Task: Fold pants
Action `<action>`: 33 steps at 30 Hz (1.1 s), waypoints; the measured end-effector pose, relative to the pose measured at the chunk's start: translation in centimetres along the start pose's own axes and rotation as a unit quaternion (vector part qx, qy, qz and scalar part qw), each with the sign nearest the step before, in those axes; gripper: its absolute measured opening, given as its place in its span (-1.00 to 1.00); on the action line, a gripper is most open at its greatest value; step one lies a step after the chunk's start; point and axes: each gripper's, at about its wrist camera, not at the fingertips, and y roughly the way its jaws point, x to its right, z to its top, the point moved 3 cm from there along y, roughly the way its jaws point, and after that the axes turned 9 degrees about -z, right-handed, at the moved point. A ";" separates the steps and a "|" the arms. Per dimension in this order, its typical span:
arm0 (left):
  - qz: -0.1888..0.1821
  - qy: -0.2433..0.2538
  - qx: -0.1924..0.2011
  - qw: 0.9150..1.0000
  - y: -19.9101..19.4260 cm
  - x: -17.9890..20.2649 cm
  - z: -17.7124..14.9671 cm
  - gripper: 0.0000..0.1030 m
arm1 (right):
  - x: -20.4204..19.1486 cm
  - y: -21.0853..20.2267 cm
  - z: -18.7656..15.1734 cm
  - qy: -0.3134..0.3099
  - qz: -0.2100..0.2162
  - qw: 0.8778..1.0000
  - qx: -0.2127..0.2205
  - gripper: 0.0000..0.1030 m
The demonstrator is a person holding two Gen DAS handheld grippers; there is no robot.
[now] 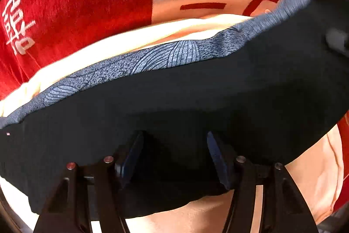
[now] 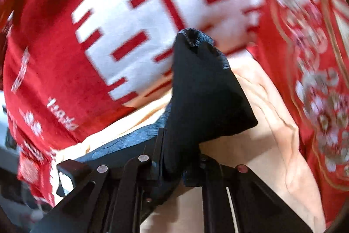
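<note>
Pants: the pants (image 1: 196,102) lie just ahead of my left gripper (image 1: 174,156), a dark band stretched across a peach cloth (image 1: 316,167), with a red blanket (image 1: 76,3) beyond it.
Left gripper: my jaws stand partly apart, straddling the near edge of the fabric; the pads do not look pressed on it, so I count nothing held here.
Right gripper: my right gripper (image 2: 181,156) is pinched nearly shut on a bunch of the pants (image 2: 200,91), which stands up from the jaws in a dark peak.
Handling: I judge the fabric light, soft and limp; it will sag and slide on itself, and a thin pinch could slip.
Where to grip: I would take it at the thicker grey patterned band (image 1: 152,60) or at a corner, going through all layers.
Hidden: both ends of the pants run out of the left view, so I cannot tell waist from hem.
Unclear: the right view is motion-blurred; a grey blob at the left view's right edge I cannot identify.
</note>
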 end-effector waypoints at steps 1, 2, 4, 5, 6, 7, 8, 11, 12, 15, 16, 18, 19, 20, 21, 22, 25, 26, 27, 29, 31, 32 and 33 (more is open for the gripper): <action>-0.013 -0.012 -0.003 1.000 -0.1 -0.3 0.1 0.20 | -0.9 -0.2 0.0 -0.013 -0.001 1.000 0.004 -0.76; -0.029 -0.018 -0.008 0.999 -0.2 -0.5 0.3 0.20 | -1.6 -0.5 -0.2 -0.023 -0.002 1.000 0.008 -0.76; -0.043 -0.012 -0.014 0.999 -0.2 -1.9 0.7 0.20 | -3.4 -1.0 -0.3 -0.048 -0.007 0.999 0.015 -0.76; -0.048 -0.009 -0.017 0.999 -0.1 -3.2 0.8 0.20 | -4.5 -1.3 -0.5 -0.062 -0.012 0.998 0.019 -0.76; -0.053 -0.013 -0.021 0.998 -0.6 -3.7 0.6 0.20 | -5.3 -1.5 -0.7 -0.071 -0.014 0.997 0.021 -0.76; -0.060 -0.022 -0.020 0.998 -1.4 -4.4 0.4 0.20 | -6.3 -1.7 -0.9 -0.083 -0.016 0.996 0.023 -0.76; -0.064 -0.031 -0.019 0.997 -1.9 -6.1 0.3 0.20 | -7.3 -1.9 -1.3 -0.097 -0.019 0.995 0.025 -0.76; -0.070 -0.053 -0.014 0.996 -4.7 -9.8 -1.0 0.43 | -10.9 -2.2 -2.7 -0.147 -0.023 0.988 0.031 -0.76; -0.066 -0.059 -0.010 0.996 -5.6 -11.0 -1.4 0.74 | -12.4 -2.2 -3.4 -0.165 -0.021 0.986 0.031 -0.76; -0.051 -0.080 0.009 0.995 -8.6 -15.9 -3.1 0.78 | -17.1 -1.0 -6.1 -0.216 -0.025 0.976 0.019 -0.76; -0.039 -0.085 0.007 0.996 -9.4 -17.9 -3.8 0.78 | -18.6 -0.3 -7.0 -0.230 -0.028 0.973 0.013 -0.75; -0.014 -0.100 0.010 0.995 -10.6 -21.7 -5.4 0.78 | -21.3 1.6 -9.2 -0.256 -0.036 0.966 -0.002 -0.75; -0.006 -0.110 0.011 0.994 -10.8 -23.9 -6.6 0.78 | -22.4 2.6 -10.2 -0.265 -0.037 0.963 -0.010 -0.74; 0.005 -0.125 0.012 0.992 -11.3 -26.2 -7.3 0.78 | -23.8 4.2 -11.7 -0.274 -0.038 0.961 -0.022 -0.74; 0.014 -0.137 0.013 0.990 -11.8 -27.9 -7.8 0.78 | -24.8 5.5 -13.0 -0.282 -0.047 0.958 -0.031 -0.73; 0.023 -0.149 0.012 0.988 -12.1 -29.5 -8.5 0.78 | -25.4 6.3 -13.8 -0.290 -0.058 0.955 -0.035 -0.72; 0.046 -0.181 0.002 0.982 -12.4 -34.3 -10.7 0.78 | -26.8 9.7 -17.2 -0.321 -0.108 0.940 -0.045 -0.68; 0.054 -0.188 0.000 0.981 -12.4 -35.6 -11.4 0.78 | -27.1 10.5 -18.3 -0.330 -0.129 0.934 -0.041 -0.62; 0.057 -0.192 -0.002 0.980 -12.5 -36.6 -11.6 0.78 | -27.4 10.8 -18.9 -0.337 -0.143 0.930 -0.036 -0.59; 0.063 -0.199 -0.002 0.978 -12.7 -37.7 -12.2 0.78 | -27.5 10.6 -20.2 -0.355 -0.158 0.921 -0.027 -0.43; 0.060 -0.205 -0.003 0.977 -12.7 -38.3 -12.3 0.78 | -27.9 9.6 -21.3 -0.374 -0.133 0.917 -0.033 -0.11; 0.056 -0.206 -0.003 0.977 -12.8 -38.1 -12.2 0.78 | -28.1 8.8 -21.8 -0.384 -0.116 0.915 -0.037 0.01; 0.052 -0.203 -0.002 0.978 -12.9 -37.9 -12.0 0.78 | -28.2 8.1 -22.0 -0.390 -0.109 0.913 -0.039 0.02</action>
